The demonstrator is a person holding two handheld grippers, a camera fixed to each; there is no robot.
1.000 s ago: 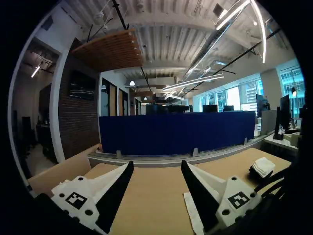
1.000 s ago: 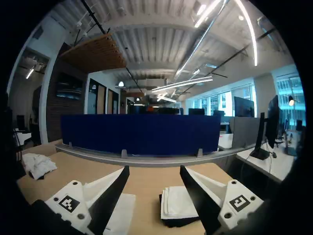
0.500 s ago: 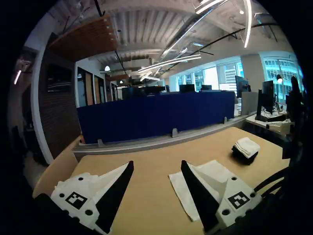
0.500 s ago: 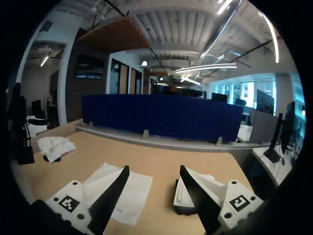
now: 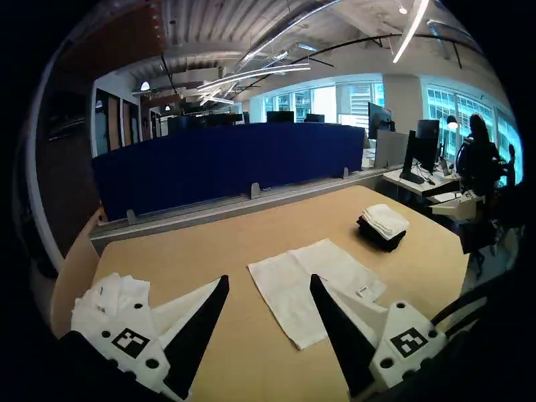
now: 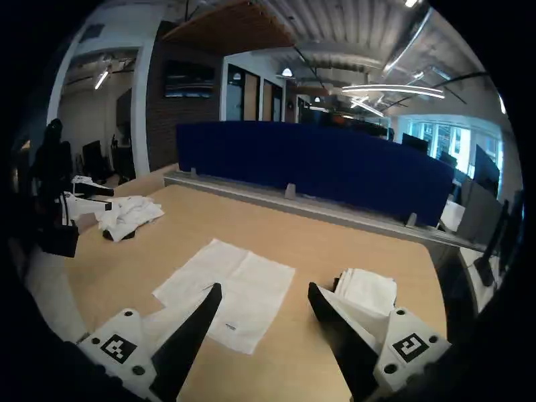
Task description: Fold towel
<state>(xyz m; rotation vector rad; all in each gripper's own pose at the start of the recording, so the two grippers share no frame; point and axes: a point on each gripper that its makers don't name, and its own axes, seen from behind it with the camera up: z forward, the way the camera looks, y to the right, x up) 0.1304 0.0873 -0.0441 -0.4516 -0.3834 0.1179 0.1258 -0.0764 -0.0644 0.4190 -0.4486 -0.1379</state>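
Currently both grippers are held above the table [image 5: 201, 248], pitched down toward it and aimed at the far side. The left gripper [image 5: 269, 278] is held with its fingers wide apart and nothing between them; the right gripper [image 6: 264, 287] is likewise spread, with nothing gripped. No contact with cloth can be seen on either. The towel [image 5: 315, 281] is laid flat and unfolded near the middle of the tabletop, with a crease running across it and a small tag near one edge; in the right gripper view it [image 6: 228, 291] is seen just ahead of the left finger. Bare wood is left all round the towel. A folded stack [image 5: 384, 224] is set well apart to the right, and a crumpled pile [image 5: 110, 295] is heaped near the left edge. The far edge is closed off by a blue divider [image 5: 228, 161].
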